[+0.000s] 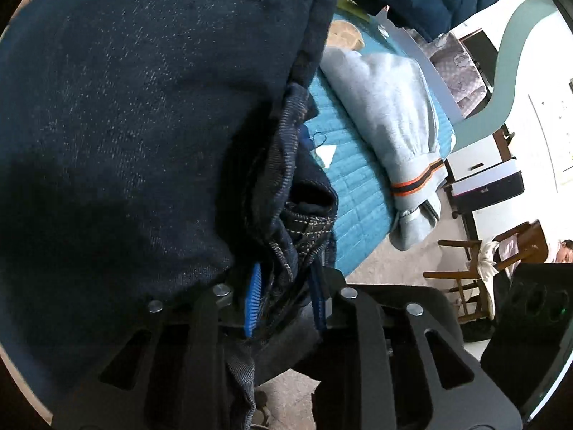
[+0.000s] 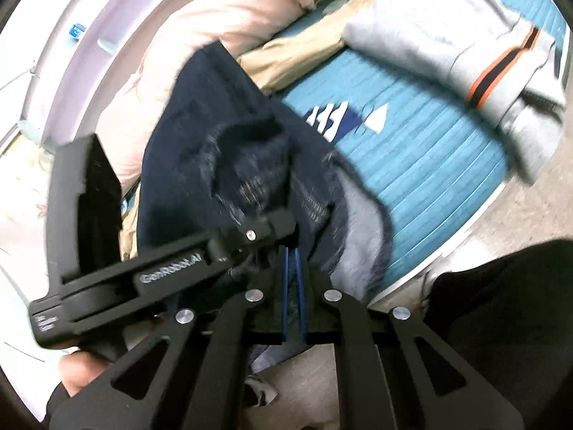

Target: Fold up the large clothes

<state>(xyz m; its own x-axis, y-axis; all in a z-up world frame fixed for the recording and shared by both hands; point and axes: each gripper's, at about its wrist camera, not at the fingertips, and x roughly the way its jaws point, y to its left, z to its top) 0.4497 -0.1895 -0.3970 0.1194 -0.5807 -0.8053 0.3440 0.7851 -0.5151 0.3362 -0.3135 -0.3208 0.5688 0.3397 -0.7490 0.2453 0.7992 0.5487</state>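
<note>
Left gripper (image 1: 284,297), body lettered "GenRobot.AI" in the right wrist view, pinches bunched dark denim jeans (image 1: 143,125) between its blue pads (image 1: 252,297), while right gripper (image 2: 293,286) has its pads nearly together on the same jeans, hanging over the teal quilted bed (image 2: 412,165) near a folded grey sweatshirt (image 2: 447,28).

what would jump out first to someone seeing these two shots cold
The dark blue jeans dominate: they fill most of the left wrist view, bunched between the blue pads of the left gripper. In the right wrist view the same denim hangs over the teal quilted bedspread, with the right gripper nearly closed at its edge. Next comes the folded grey sweatshirt with its orange and black stripe, lying further back on the bed.
</note>
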